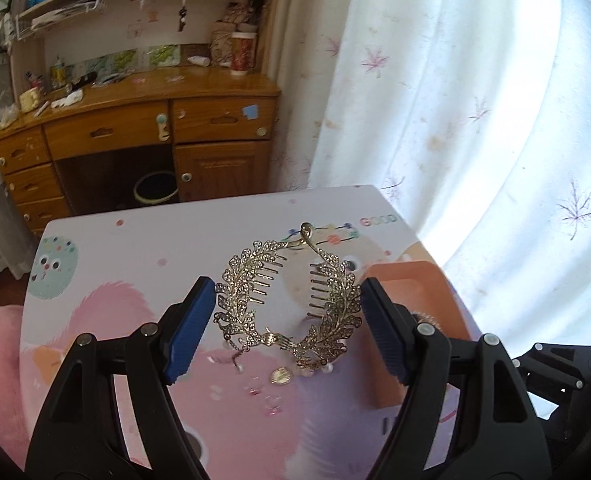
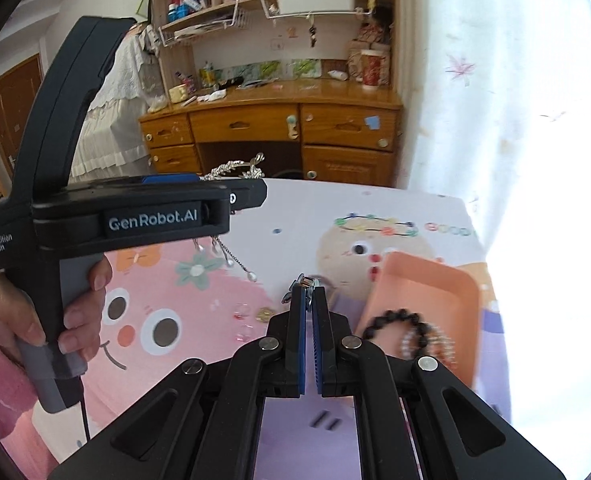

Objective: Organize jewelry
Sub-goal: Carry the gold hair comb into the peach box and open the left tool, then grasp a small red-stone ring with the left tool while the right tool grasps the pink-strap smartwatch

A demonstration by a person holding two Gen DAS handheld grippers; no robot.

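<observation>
Aloft, the comb (image 1: pixel 289 304) lies flat, clasp end away from the left claw (image 1: pixel 289 314) pinching its sides; right claw (image 2: pixel 309 294) nips a clip (image 2: pixel 304 281).

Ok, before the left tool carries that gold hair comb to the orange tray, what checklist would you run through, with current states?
1. Gold leaf hair comb spanned between the left gripper jaws: ok.
2. Comb lifted off the table: ok, seen from the right wrist view.
3. Dangling pearl chains free of the table: ok.
4. Orange tray has room: ok, bead bracelets lie at its near end only.
5. Right gripper out of the path: cannot tell; it is shut on a small metal piece.
</observation>
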